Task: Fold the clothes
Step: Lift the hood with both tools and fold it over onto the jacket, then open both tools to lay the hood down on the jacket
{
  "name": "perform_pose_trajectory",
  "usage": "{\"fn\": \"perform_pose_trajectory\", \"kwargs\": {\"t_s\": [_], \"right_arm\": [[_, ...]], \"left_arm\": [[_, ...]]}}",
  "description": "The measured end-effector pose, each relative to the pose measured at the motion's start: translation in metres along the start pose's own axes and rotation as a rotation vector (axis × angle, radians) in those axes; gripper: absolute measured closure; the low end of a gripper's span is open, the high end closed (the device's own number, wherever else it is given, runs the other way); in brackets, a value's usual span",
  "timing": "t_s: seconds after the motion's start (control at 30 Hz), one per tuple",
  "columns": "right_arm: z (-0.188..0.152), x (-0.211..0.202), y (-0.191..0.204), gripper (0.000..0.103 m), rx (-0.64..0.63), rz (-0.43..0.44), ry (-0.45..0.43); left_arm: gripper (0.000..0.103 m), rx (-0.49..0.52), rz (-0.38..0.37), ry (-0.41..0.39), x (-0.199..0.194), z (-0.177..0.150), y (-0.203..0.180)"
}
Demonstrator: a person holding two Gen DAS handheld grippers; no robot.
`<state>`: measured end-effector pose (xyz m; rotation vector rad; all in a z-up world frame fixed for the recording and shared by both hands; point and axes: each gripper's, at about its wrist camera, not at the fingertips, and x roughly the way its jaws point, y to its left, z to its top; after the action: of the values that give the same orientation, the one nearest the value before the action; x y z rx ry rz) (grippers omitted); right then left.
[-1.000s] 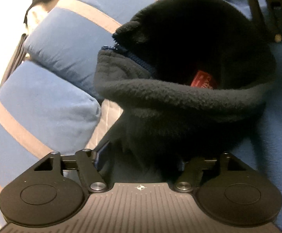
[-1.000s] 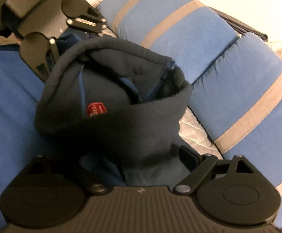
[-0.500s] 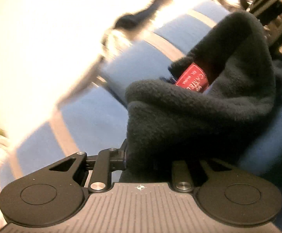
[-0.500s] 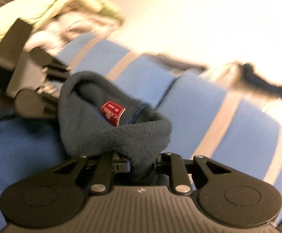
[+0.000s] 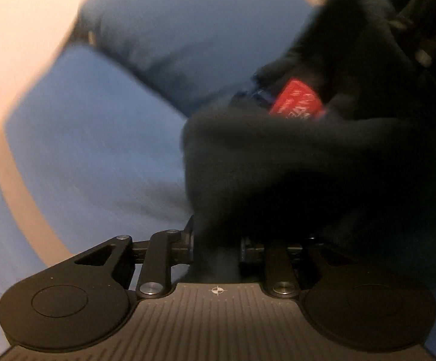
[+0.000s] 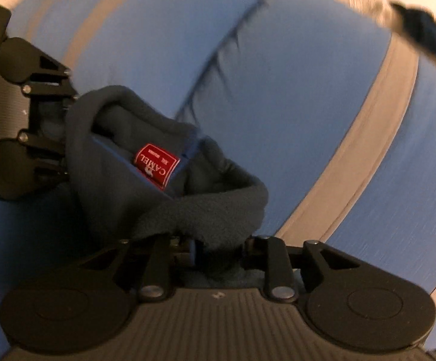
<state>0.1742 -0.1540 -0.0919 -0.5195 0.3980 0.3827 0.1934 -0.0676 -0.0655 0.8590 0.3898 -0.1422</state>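
Red tag (image 6: 157,166) in fleece collar (image 6: 170,210): "CAMEL".

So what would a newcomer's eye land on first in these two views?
The red label inside the dark fleece garment, left of centre in the right wrist view. The right gripper and the left gripper each have fleece between their opening jaws. Behind lie blue cushions with grey stripes.

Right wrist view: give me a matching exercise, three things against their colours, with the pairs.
Things:
1. fleece garment
2. sewn-in label
3. striped pillows

Colours:
A. bright blue with grey bands
B. dark navy
C. red with white lettering

Pairs: 1-B, 2-C, 3-A
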Motion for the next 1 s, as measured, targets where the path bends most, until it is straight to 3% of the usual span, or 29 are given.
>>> {"fn": "perform_pose_trajectory", "kwargs": {"t_s": [0.03,0.07,0.1,0.13,0.17,0.2,0.3,0.43,0.57,0.63,0.8,1.0], "right_arm": [[-0.001,0.009,-0.001,0.056,0.033,-0.002,0.028],[0.001,0.019,-0.005,0.051,0.083,-0.006,0.065],[0.003,0.030,-0.012,0.041,0.144,-0.007,0.110],[0.005,0.039,-0.023,0.028,0.228,0.002,0.163],[0.006,0.042,-0.036,0.021,0.315,0.022,0.196],[0.007,0.045,-0.048,0.011,0.401,0.042,0.228],[0.003,0.037,-0.081,0.006,0.632,0.150,0.264],[-0.001,0.004,-0.100,0.000,0.747,0.185,0.243],[-0.008,-0.032,-0.116,0.000,0.804,0.131,0.238],[-0.013,-0.039,-0.126,0.000,0.812,0.115,0.244],[-0.022,-0.077,-0.101,0.000,0.741,0.153,0.209],[-0.024,-0.094,-0.054,0.003,0.605,0.174,0.210]], "left_arm": [[0.068,-0.051,-0.021,0.039,0.006,0.004,0.008],[0.047,-0.105,-0.037,0.080,0.013,0.008,0.017],[0.016,-0.173,-0.027,0.129,0.019,0.011,0.029],[0.004,-0.243,-0.025,0.179,0.025,0.014,0.042],[0.000,-0.343,-0.071,0.241,0.031,0.014,0.061],[0.000,-0.446,-0.157,0.293,0.036,0.011,0.079],[0.000,-0.685,-0.304,0.359,0.034,-0.004,0.120],[0.000,-0.782,-0.335,0.315,0.005,-0.017,0.150],[0.000,-0.891,-0.353,0.337,-0.030,-0.036,0.176],[0.000,-0.937,-0.346,0.326,-0.015,-0.025,0.194],[0.000,-0.940,-0.414,0.258,-0.022,-0.025,0.199],[0.004,-0.795,-0.538,0.224,-0.038,-0.011,0.144]]}}
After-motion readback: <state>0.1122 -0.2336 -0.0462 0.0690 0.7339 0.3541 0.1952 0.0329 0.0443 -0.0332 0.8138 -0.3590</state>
